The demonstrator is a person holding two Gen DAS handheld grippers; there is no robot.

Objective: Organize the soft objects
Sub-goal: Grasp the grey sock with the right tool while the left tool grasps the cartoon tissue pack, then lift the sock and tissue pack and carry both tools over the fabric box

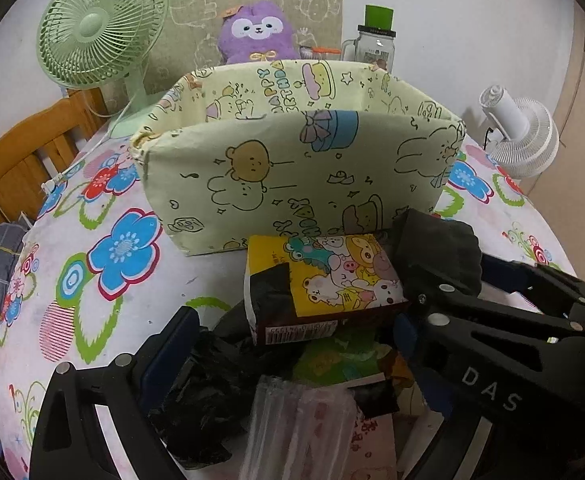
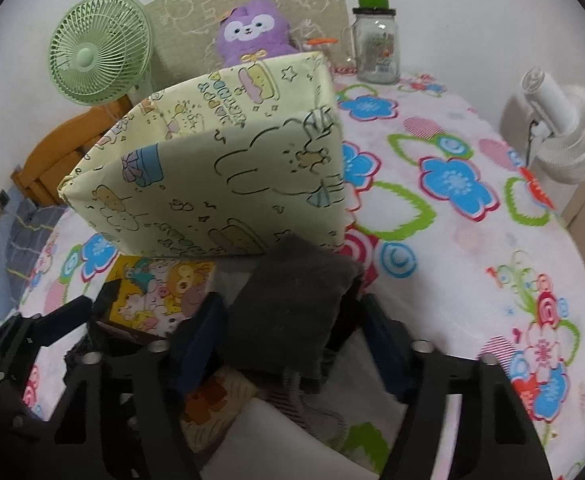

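A right gripper (image 2: 292,344) is straddling a dark grey folded cloth (image 2: 292,320) on a flower-printed tabletop (image 2: 472,240), its jaws standing partly open on either side of the cloth; whether the pads are pressing it cannot be told. The cloth is lying just in front of a pale green fabric storage box (image 2: 220,168) printed with cartoon bears and rabbits, which is sitting open-topped near the middle of the tabletop. Beside it, the left gripper (image 1: 292,344) is holding its jaws wide over a heap of soft items: a yellow cartoon tissue pack (image 1: 332,276), crumpled black plastic (image 1: 200,392) and clear wrapped packets (image 1: 292,420); the tissue pack is lying between the jaws, but a grip on it is not evident. In the left wrist view the grey cloth is showing just right of the tissue pack, with the right gripper reaching in from the right edge. Behind the box, a purple plush toy (image 1: 256,32), a green desk fan (image 1: 96,28), a glass jar (image 1: 376,40) with a green lid and a white fan (image 1: 520,136) are standing along the wall side.
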